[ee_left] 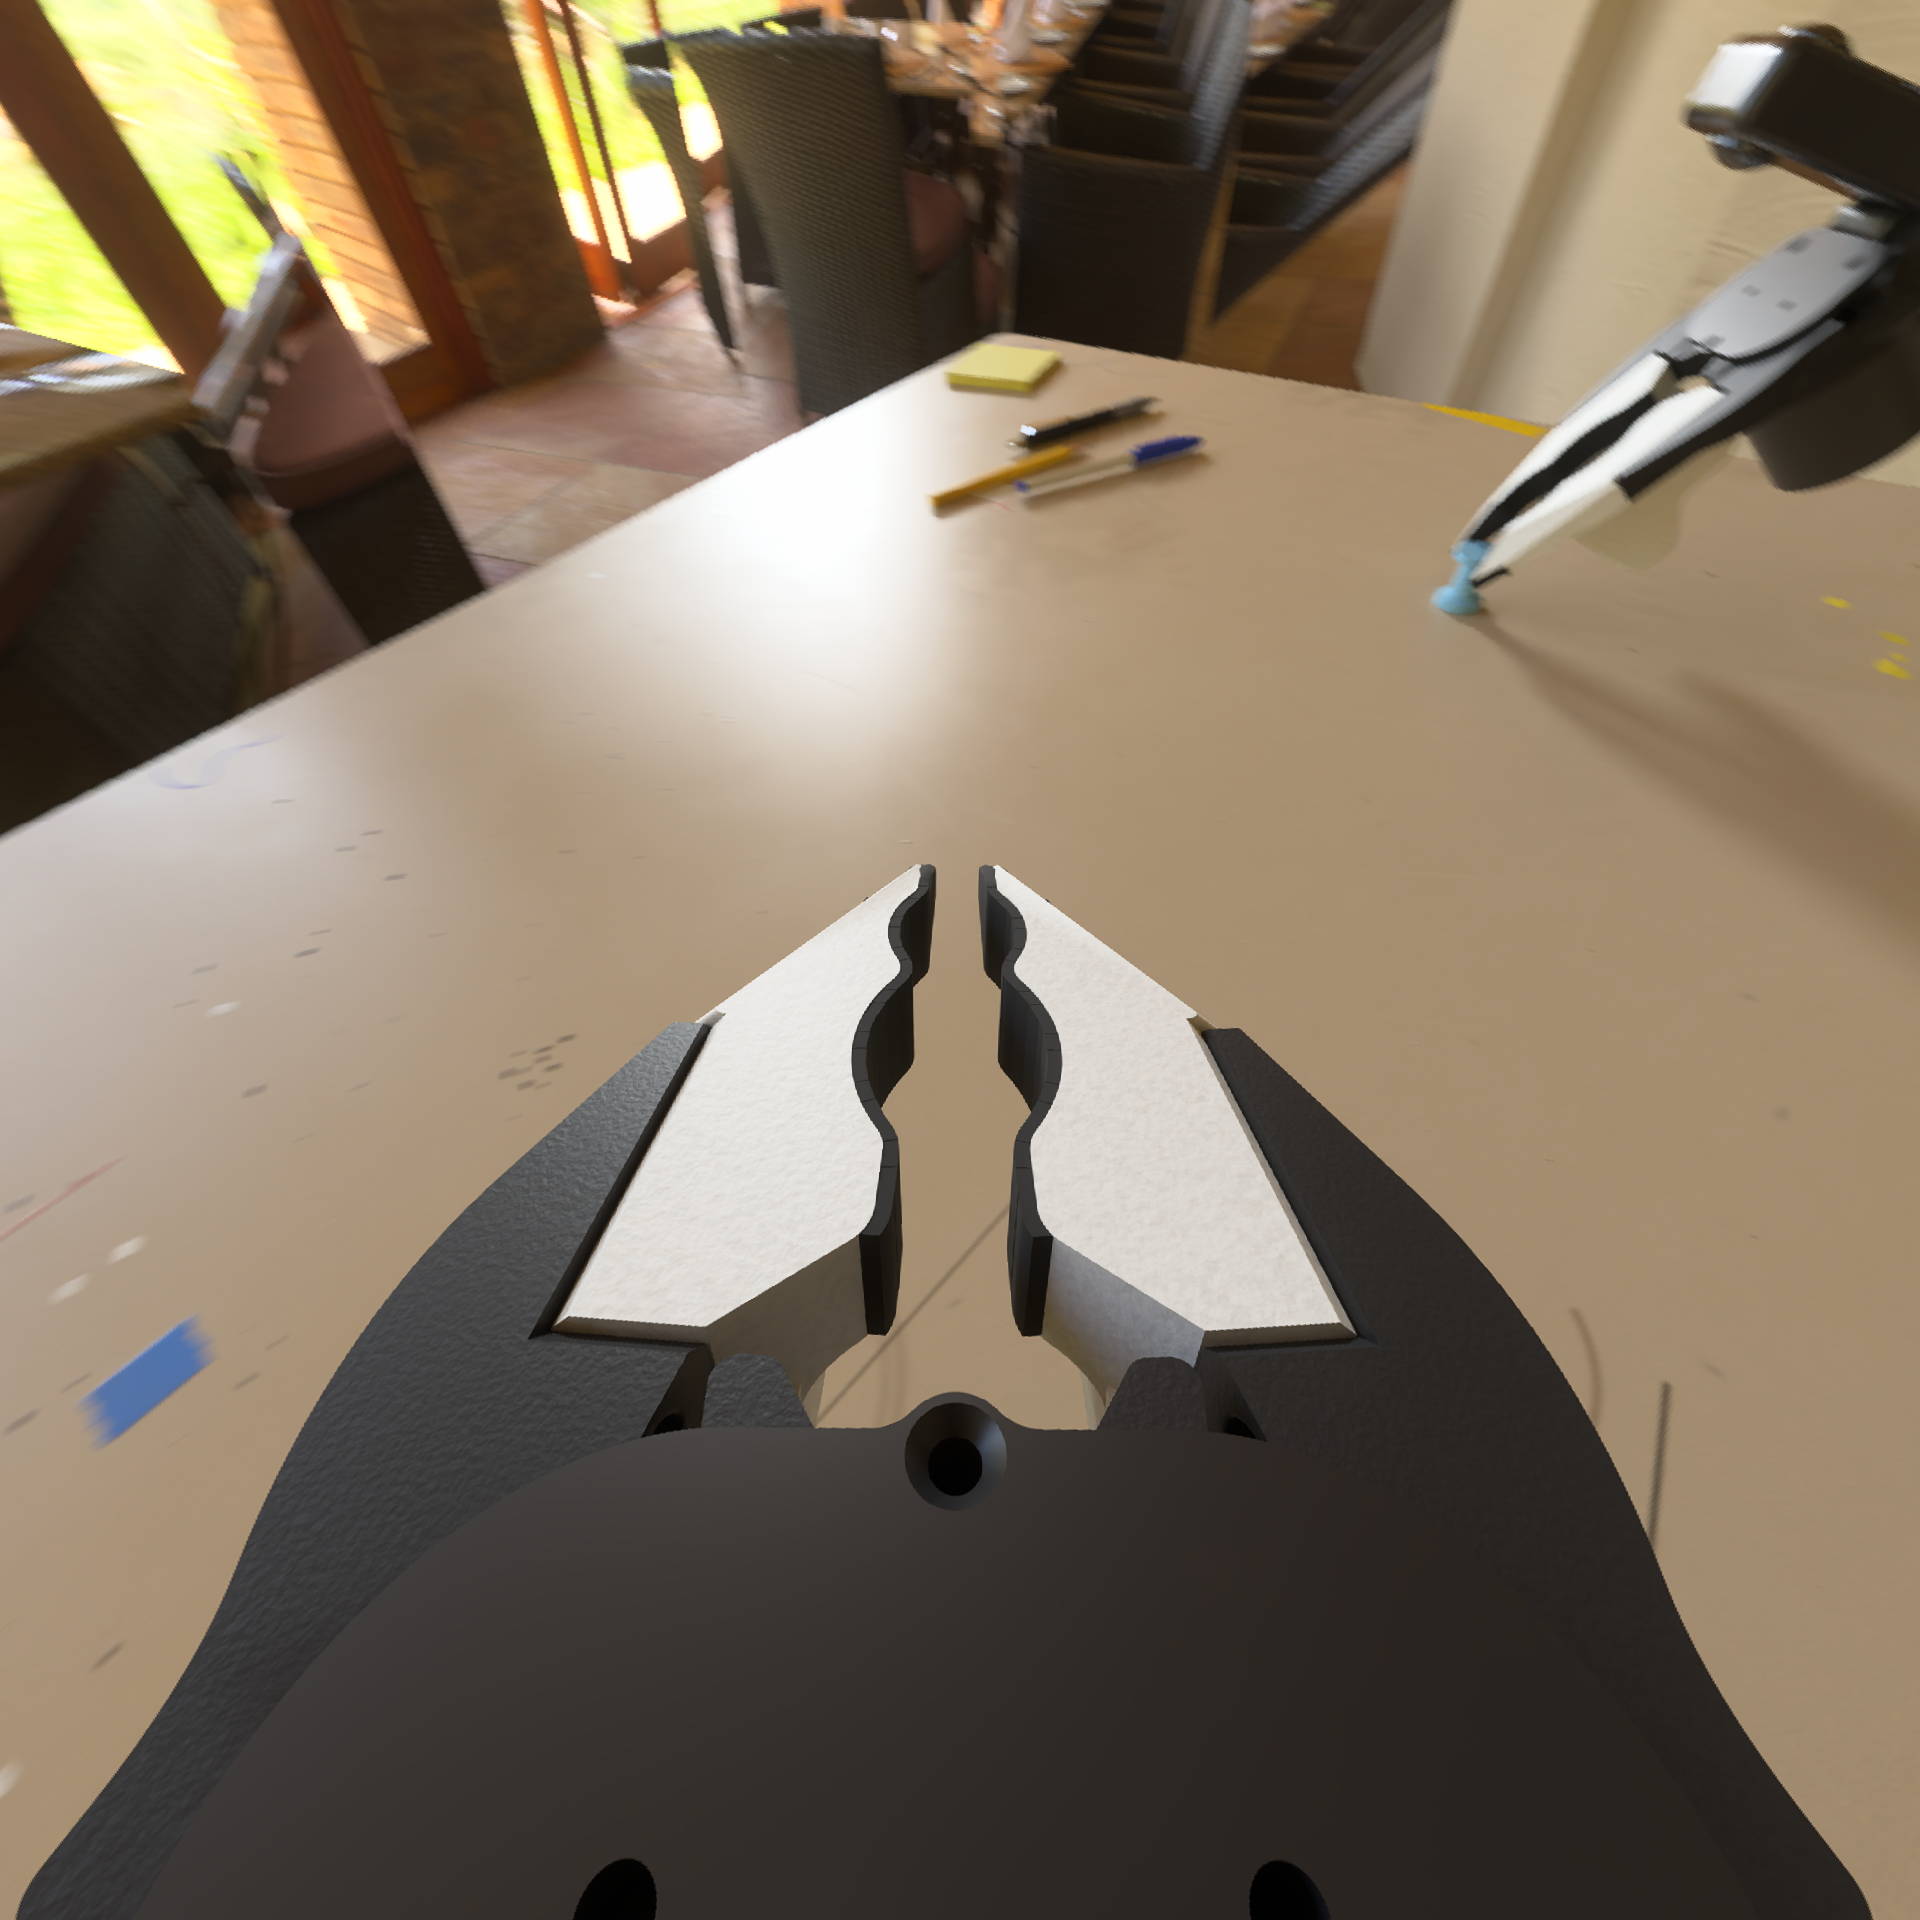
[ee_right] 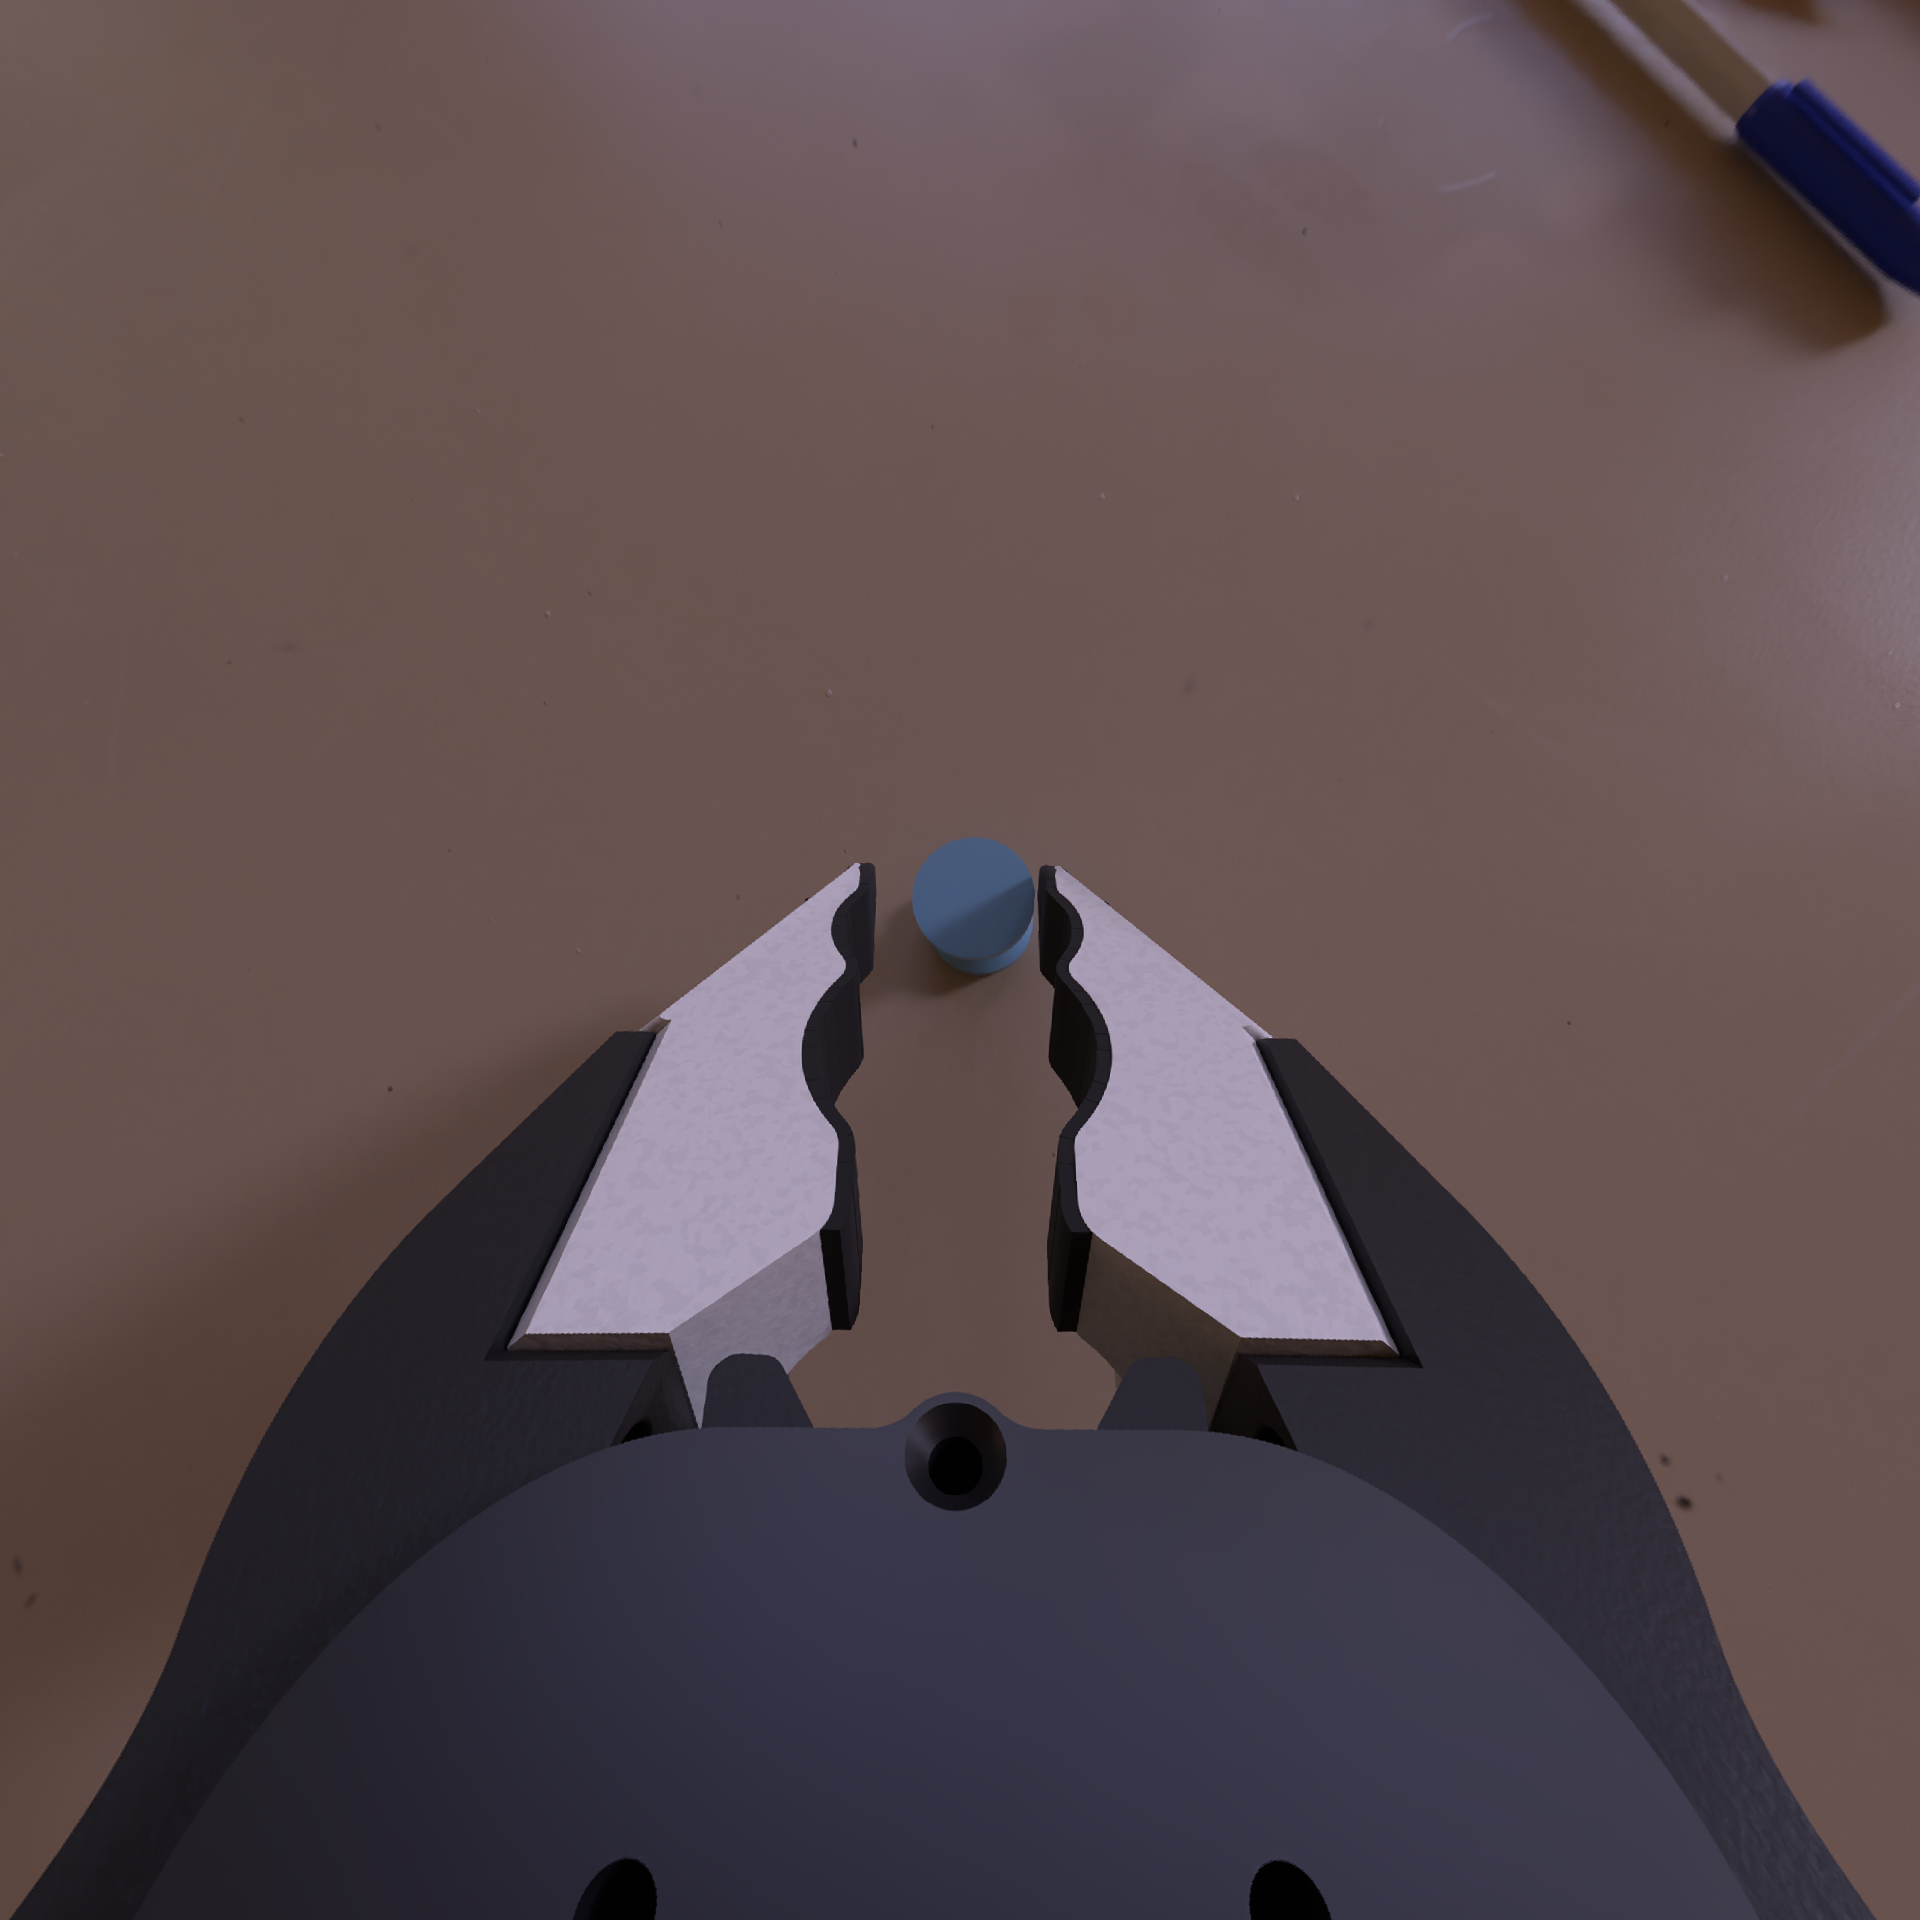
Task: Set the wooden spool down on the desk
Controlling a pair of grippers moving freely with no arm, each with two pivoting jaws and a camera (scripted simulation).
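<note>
Right tongs (ee_right: 956, 883) apart round blue spool (ee_right: 972, 906), upright on tan desk (ee_right: 935, 468).

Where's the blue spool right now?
The blue spool stands upright on the desk between the right gripper tips, jaws open; the left wrist view shows it far right.

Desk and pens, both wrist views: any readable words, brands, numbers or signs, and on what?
None can be read.
Yellow sticky pad: blank top, no writing shows.
Black pen, yellow pencil, blue-capped pen: any print too small and blurred.
Blue spool: plain, no markings.
Desk: faint scribbles and specks, no legible characters.
</note>
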